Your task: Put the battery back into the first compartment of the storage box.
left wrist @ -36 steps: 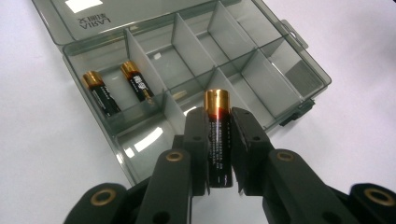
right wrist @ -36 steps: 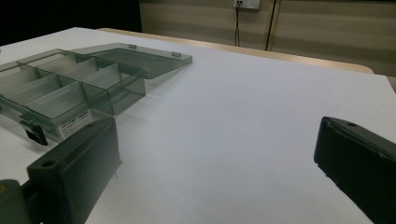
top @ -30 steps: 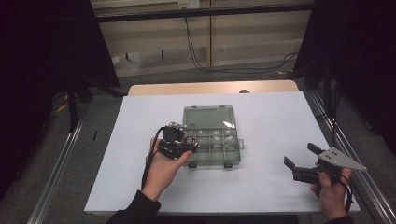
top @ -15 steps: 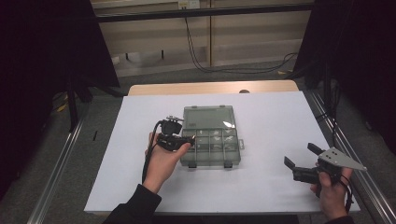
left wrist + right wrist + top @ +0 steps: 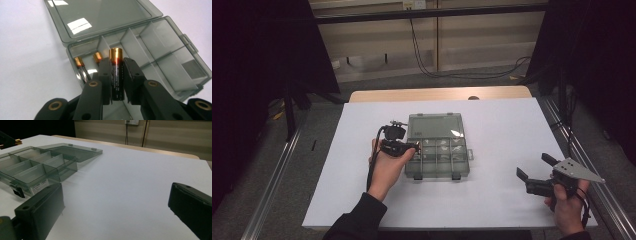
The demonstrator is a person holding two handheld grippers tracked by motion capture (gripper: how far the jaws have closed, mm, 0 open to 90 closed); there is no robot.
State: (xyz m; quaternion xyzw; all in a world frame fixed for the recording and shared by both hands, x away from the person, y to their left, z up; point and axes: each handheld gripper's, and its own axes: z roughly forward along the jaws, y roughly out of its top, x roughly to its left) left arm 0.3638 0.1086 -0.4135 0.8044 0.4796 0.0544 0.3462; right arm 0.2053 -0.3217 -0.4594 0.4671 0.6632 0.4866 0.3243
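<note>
While the left gripper (image 5: 117,72) is held over the left end of the compartment box (image 5: 438,155), its 2 black jaws are closed narrowly on a battery (image 5: 116,75), which is pinched at its middle between the pads. The battery is seen in the left gripper view standing along the jaws, its gold end poking out past the fingertips (image 5: 106,65) toward the box. It is carried above the box's compartments and is not touching the box itself. Below it, 2 more batteries (image 5: 82,68) are lying side by side in the compartment at the box's near left corner, gold ends pointing the same way. The other compartments that can be seen hold nothing. The clear lid (image 5: 100,15) is folded flat open on the white table cover (image 5: 512,125), on the far side of the box.

In the high view the left gripper (image 5: 404,146) is seen in the person's left hand (image 5: 387,167), right at the box's left edge. The right gripper (image 5: 534,172) is held in the right hand (image 5: 564,202) near the table's right front, well apart from the box. Its jaws are spread wide and nothing is held between them; in the right gripper view only bare table cover is framed by its 2 fingers (image 5: 40,207).
</note>
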